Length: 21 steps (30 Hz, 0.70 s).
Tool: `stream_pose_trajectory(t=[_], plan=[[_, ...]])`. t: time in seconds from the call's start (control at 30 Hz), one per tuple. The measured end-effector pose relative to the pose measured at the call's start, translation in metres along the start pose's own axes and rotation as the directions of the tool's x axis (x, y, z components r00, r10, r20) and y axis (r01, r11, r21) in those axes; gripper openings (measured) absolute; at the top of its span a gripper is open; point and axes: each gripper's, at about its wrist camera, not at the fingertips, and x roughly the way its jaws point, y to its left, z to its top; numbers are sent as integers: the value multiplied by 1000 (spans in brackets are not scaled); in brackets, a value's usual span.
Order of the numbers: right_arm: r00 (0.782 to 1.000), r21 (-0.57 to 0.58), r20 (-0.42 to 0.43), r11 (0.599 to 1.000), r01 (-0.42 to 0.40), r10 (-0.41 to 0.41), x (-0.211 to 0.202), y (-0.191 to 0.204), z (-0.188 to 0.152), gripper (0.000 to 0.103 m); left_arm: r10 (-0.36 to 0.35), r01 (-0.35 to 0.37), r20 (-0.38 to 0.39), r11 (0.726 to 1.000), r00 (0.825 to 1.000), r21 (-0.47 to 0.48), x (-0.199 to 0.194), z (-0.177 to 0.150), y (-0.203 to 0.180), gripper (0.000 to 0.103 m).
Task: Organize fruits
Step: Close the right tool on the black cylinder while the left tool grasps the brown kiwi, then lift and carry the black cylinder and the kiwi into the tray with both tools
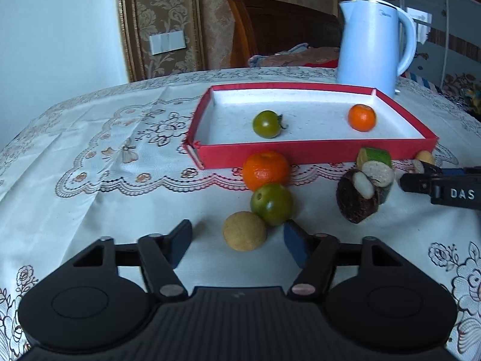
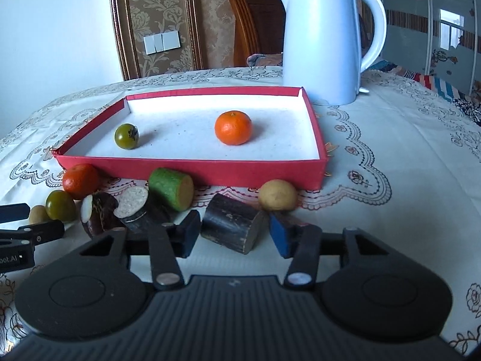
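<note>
A red tray (image 1: 315,150) (image 2: 192,168) holds a green tomato (image 1: 267,124) and an orange (image 1: 362,117). Loose fruit lies in front of the tray. My left gripper (image 1: 237,240) is open around a tan longan (image 1: 244,231), with gaps on both sides. A second green tomato (image 1: 272,204) and a second orange (image 1: 264,170) touch behind the longan. My right gripper (image 2: 234,234) is shut on a dark sugarcane piece (image 2: 233,227) lying on the cloth, a pad at each end. A green cane piece (image 2: 171,188), a split dark fruit (image 2: 99,213) and a yellow fruit (image 2: 278,195) lie nearby.
A white electric kettle (image 1: 372,42) (image 2: 321,45) stands behind the tray's right corner. The table has a lace-patterned cloth (image 1: 120,156). A wooden chair (image 1: 270,30) is behind the table. Bare cloth stretches left of the tray and right of the right gripper.
</note>
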Motion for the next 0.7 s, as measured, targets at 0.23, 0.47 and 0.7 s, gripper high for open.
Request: stream_pose_trajectory(t=[0.23,0.47,0.7], plan=[[1000,2,7,1000,-8,8,0,-1,0,41,-31,31,9,999,999,24,-2,-1,-5,42],[1000,15,12,1000,-20,20,-1,-3,0,41,-36,36,15,999,999,5,-3,-2,-2,39],[999,23,25,999,-31,31,-3,-4,-1,41,-43,44,15,999,999,-25,-4,-2,3,36]])
